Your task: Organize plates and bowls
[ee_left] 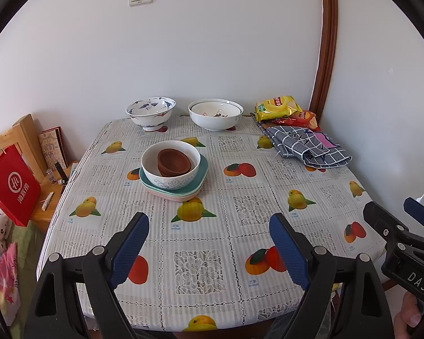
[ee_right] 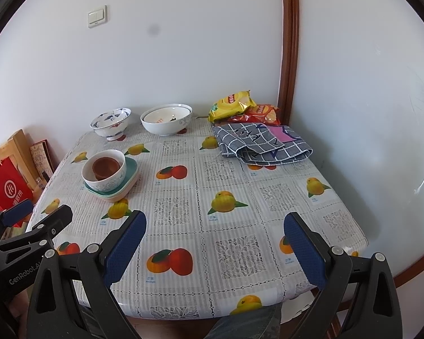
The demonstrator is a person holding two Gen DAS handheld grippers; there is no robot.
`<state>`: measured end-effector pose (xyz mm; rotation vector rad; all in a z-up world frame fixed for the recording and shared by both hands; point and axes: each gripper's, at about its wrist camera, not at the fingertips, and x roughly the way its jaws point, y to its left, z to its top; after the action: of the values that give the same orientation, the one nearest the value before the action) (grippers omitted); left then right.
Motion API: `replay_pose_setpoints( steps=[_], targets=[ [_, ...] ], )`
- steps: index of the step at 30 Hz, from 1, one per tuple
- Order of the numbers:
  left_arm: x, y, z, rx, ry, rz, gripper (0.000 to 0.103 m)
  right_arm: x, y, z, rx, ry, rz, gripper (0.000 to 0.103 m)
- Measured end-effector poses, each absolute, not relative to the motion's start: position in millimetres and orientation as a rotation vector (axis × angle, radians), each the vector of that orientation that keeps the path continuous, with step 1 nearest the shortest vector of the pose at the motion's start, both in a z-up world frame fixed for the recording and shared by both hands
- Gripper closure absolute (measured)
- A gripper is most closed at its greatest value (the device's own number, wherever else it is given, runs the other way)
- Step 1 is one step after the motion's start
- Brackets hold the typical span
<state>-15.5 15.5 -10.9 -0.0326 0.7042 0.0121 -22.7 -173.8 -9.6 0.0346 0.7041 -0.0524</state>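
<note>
Both tongs, left [ee_left: 209, 231] and right [ee_right: 214, 231], gape wide, holding nothing, above table's [ee_right: 268, 197] near edge.

Black plastic left tongs [ee_left: 209, 227] and right tongs [ee_right: 214, 226], blue textured pads [ee_left: 130, 250], silver screws, white lettering

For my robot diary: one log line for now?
left gripper open | right gripper open | brown bowl in white bowl on plates
</note>
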Motion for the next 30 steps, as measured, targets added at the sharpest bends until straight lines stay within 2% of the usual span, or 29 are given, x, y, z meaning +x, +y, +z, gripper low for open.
replay_pose_setpoints(
  steps=[30],
  targets=[
    [-17.8, 17.5, -8.3, -0.029, 0.694, 0.016, 0.016, -25.4, -173.6, -8.8, 0.030, 0.696, -0.048, 0.006]
  ],
)
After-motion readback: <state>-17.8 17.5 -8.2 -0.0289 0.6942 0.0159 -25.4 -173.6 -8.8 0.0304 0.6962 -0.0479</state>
